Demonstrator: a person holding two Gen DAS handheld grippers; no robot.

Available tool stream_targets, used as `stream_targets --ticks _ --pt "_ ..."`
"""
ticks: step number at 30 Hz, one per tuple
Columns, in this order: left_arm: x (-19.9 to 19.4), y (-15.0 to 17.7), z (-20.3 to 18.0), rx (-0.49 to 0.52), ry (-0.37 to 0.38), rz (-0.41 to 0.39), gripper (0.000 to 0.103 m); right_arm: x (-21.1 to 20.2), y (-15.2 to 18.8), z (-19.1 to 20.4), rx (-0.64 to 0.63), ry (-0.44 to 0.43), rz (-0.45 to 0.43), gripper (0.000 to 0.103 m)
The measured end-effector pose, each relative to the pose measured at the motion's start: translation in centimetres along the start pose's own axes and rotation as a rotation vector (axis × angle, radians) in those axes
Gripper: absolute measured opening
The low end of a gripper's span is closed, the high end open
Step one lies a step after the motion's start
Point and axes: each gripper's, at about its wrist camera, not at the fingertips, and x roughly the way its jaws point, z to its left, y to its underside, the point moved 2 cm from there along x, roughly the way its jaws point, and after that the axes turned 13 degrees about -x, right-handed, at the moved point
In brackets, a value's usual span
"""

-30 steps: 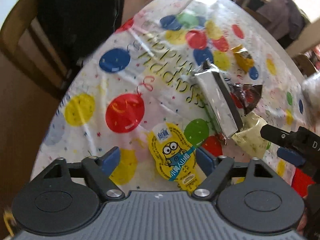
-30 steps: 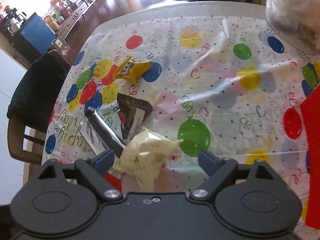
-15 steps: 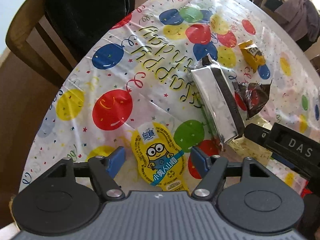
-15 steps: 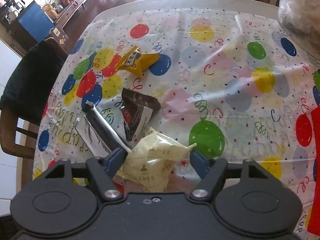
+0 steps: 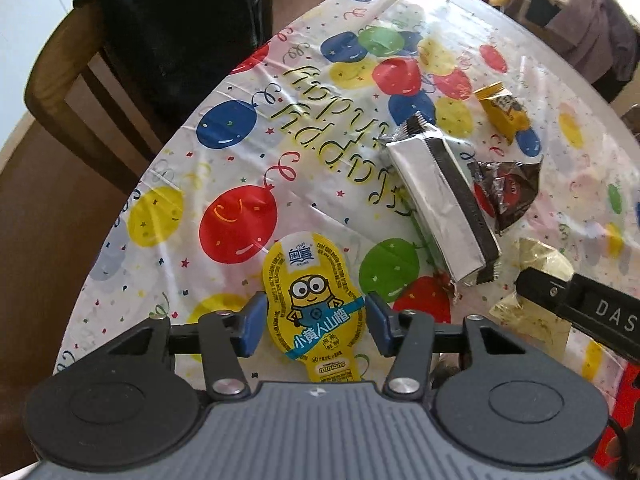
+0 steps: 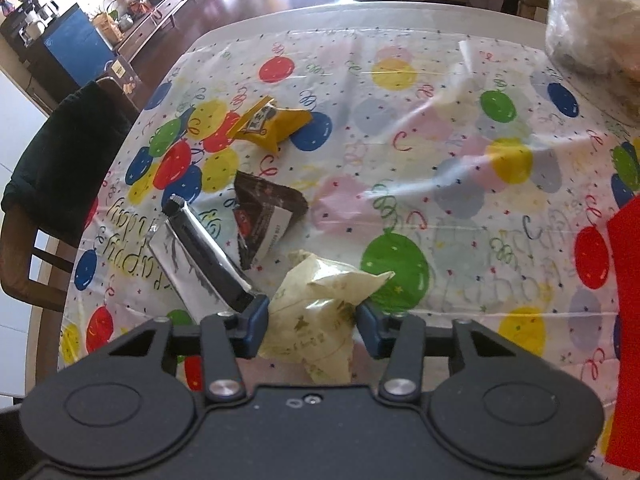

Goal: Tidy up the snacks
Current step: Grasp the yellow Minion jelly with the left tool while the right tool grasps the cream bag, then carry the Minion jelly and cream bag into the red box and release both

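Note:
A flat yellow Minions snack pack lies on the balloon-print tablecloth near the table's front edge. My left gripper points down over it. Its jaws are closing, with the blue pads against the pack's two side edges. In the right wrist view a puffy pale yellow packet sits between the pads of my right gripper. These jaws are closing too, and the pads touch its crinkled sides. The same packet shows at the right of the left wrist view, partly behind the right tool's black housing.
A long silver pack, a dark brown packet and an orange-yellow packet lie left of the middle. A wooden chair draped with a dark garment stands at the table's left edge. A red object and a clear bag sit at the right.
Both grippers' jaws have narrowed from wide apart to touching their packs. The left gripper shifted until the Minions pack lay centred between its pads. The right gripper stayed in place.

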Motion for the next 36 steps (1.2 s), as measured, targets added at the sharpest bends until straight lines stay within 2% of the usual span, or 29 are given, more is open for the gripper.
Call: stream_targets --ticks 8,13,19,22,28,36 --pt "-0.3 -0.3 2.5 0.0 0.169 0.029 0.052 -3.1 2.2 -1.0 -0.018 0.026 -0.039 0.043" --pt "-0.7 -0.4 3.3 0.024 0.198 0.039 0.052 -5.7 4.1 -1.9 -0.001 0.029 -0.067 0.043" --pt "-2.8 0.2 2.8 0.127 0.225 0.027 0.052 -9.3 6.5 -3.3 0.015 0.037 -0.103 0.043" --pt "-4.0 1.1 1.9 0.152 0.254 0.072 0.052 -11.5 7.6 -4.0 0.009 0.028 -0.134 0.043" --pt "-8.2 4.4 -1.6 0.271 0.303 0.045 0.052 -16.2 9.8 -6.8 -0.016 0.02 -0.194 0.043" --pt "-12.7 9.4 -9.5 0.46 0.363 0.052 0.052 -20.4 12.0 -12.7 -0.021 0.04 -0.237 0.043"
